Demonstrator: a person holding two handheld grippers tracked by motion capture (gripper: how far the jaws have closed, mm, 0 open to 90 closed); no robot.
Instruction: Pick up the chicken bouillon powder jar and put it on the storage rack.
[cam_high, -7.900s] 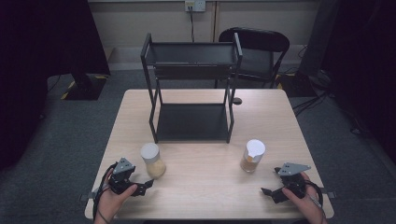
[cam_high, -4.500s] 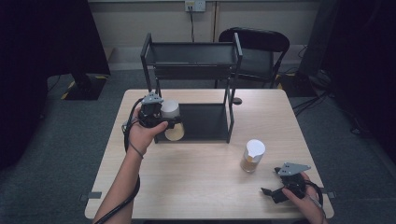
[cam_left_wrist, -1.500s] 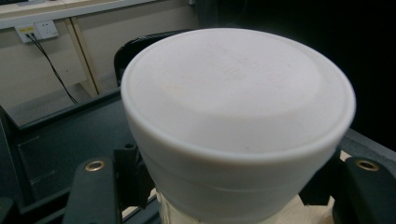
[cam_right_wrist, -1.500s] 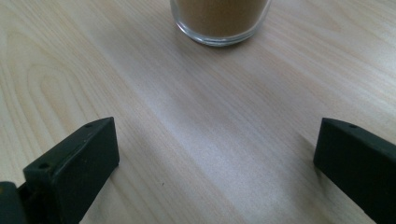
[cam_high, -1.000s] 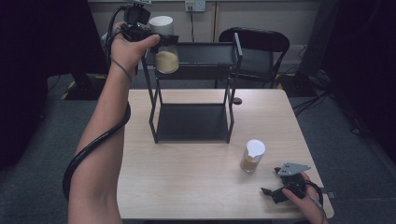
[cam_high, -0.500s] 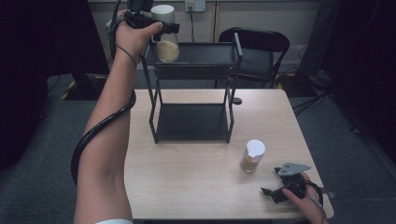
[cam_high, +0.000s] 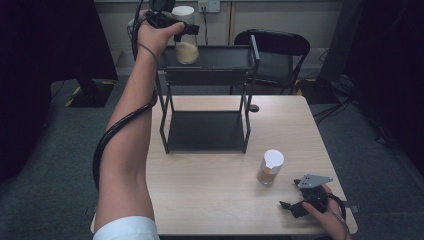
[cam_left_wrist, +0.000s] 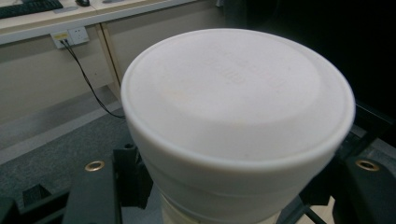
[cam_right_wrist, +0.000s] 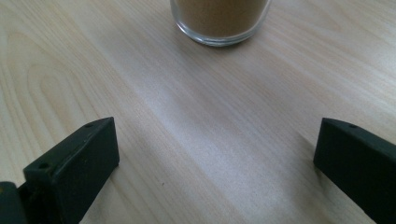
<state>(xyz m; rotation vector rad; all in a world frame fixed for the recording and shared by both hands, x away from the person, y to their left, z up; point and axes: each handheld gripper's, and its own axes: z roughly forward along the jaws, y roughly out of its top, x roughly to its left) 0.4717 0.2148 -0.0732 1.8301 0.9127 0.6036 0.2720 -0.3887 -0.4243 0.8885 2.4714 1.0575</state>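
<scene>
high view: left gripper (cam_high: 184, 27) clenched on held jar (cam_high: 186, 36), upright, long axis vertical, over left end of rack's top shelf (cam_high: 210, 56); shelf lies straight below.
left gripper view: jar's white lid (cam_left_wrist: 238, 98) betw. jaws, pads gripping.
right gripper view: right gripper (cam_right_wrist: 215, 158) released, jaws wide on table (cam_right_wrist: 140, 93); second jar (cam_right_wrist: 219, 18) just ahead, untouched.

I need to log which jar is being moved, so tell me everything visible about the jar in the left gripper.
The jar is clear glass with a white, slightly dished lid, roughly half full of tan powder. It is upright, clamped by the left gripper high at the top shelf of the black rack.
</scene>
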